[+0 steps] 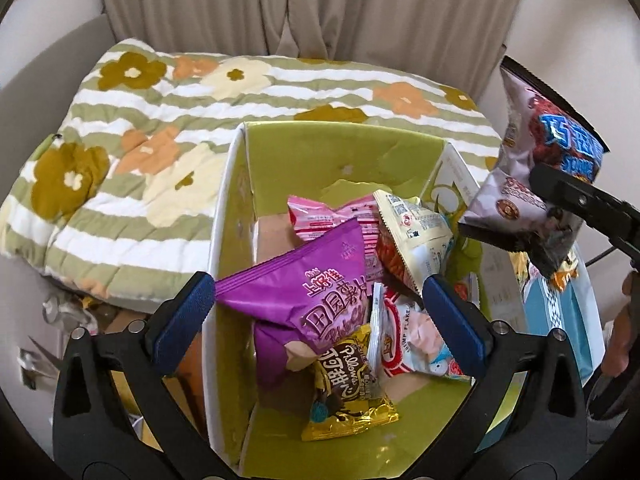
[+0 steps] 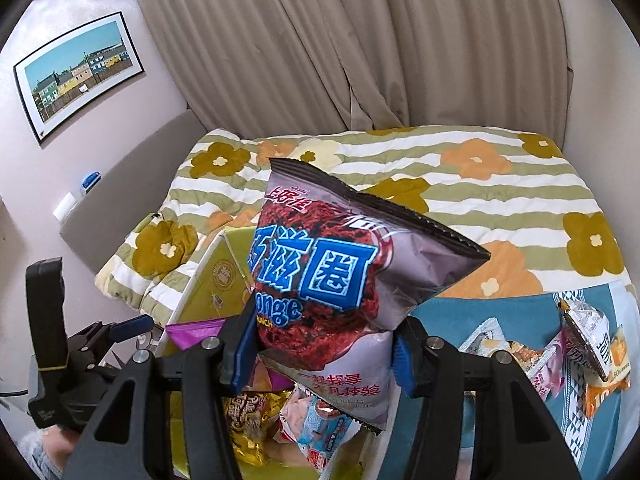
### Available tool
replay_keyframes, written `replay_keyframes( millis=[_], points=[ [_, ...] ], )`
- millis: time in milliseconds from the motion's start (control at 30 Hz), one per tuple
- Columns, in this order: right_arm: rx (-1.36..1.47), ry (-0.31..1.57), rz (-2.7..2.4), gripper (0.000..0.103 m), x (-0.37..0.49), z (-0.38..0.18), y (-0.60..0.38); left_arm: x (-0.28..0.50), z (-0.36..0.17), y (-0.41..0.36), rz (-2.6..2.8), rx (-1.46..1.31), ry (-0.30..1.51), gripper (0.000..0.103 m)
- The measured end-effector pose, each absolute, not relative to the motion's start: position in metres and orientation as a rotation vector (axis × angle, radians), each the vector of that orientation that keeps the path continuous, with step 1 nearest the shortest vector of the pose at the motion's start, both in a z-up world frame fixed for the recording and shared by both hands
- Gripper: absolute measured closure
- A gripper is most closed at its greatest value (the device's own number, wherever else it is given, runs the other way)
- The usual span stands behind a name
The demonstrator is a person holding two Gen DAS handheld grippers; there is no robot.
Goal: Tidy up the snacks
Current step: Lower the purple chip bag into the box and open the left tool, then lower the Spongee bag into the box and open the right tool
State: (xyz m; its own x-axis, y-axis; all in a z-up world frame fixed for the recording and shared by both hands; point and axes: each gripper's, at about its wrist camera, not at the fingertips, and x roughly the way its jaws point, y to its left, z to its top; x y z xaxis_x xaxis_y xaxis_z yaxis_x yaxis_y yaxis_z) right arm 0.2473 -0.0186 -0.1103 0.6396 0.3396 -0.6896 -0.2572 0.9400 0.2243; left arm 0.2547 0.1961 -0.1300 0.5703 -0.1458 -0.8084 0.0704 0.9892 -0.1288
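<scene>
A bedroom, beige curtains (image 2: 320, 40) drawn behind a bed under a green-striped, flower-printed quilt (image 1: 168, 128), is the setting for a snack sort. Nearest the left wrist camera, the left hand-held gripper (image 1: 320, 320) hangs over an open-topped cardboard box with a lime-green lining (image 1: 344, 152), its blue-padded jaws spread wide with nothing pressed between them. Beneath it the box already holds a glossy purple crisp bag (image 1: 304, 288), a gold foil chocolate pillow packet (image 1: 348, 396), a red-and-white shrimp flake bag (image 1: 408, 340), a cream packet with red print (image 1: 412, 232) and a pink striped packet (image 1: 340, 216). At the box's right edge, the right hand-held gripper (image 2: 320, 356) is clamped on the lower part of a puffy grey-purple snack bag with blue lettering (image 2: 320, 272), holding it upright in the air above the box's right side.

The step in hand appears to be carrying this bag to the box; the next move likely calls for bringing it over the opening and letting the jaws part.

Only the right wrist view shows the teal patterned cloth (image 2: 500, 320) beside the box, where several small wrapped snacks (image 2: 580, 344) lie unsorted, and a framed picture of coloured houses (image 2: 76, 76) on the wall. Only the left wrist view shows the box's full contents.
</scene>
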Motion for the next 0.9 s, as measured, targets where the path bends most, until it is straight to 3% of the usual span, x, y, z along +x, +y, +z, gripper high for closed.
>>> replay_keyframes(
  millis=[600, 633, 667, 733, 900],
  points=[
    [0.063, 0.913, 0.553, 0.049, 0.31, -0.126, 0.053, 0.243, -0.144, 0.212, -0.056, -0.126, 1.0, 0.001],
    [0.069, 0.919, 0.567, 0.04, 0.311, -0.129, 0.057, 0.242, -0.145, 0.215, -0.053, -0.132, 1.003, 0.001],
    [0.076, 0.919, 0.577, 0.019, 0.312, -0.131, 0.06, 0.24, -0.146, 0.216, -0.049, -0.137, 1.005, 0.001],
    [0.085, 0.898, 0.581, 0.001, 0.308, -0.132, 0.061, 0.236, -0.148, 0.219, -0.041, -0.142, 1.009, 0.001],
    [0.064, 0.89, 0.557, 0.001, 0.295, -0.137, 0.06, 0.232, -0.149, 0.222, -0.041, -0.152, 1.011, 0.001]
  ],
)
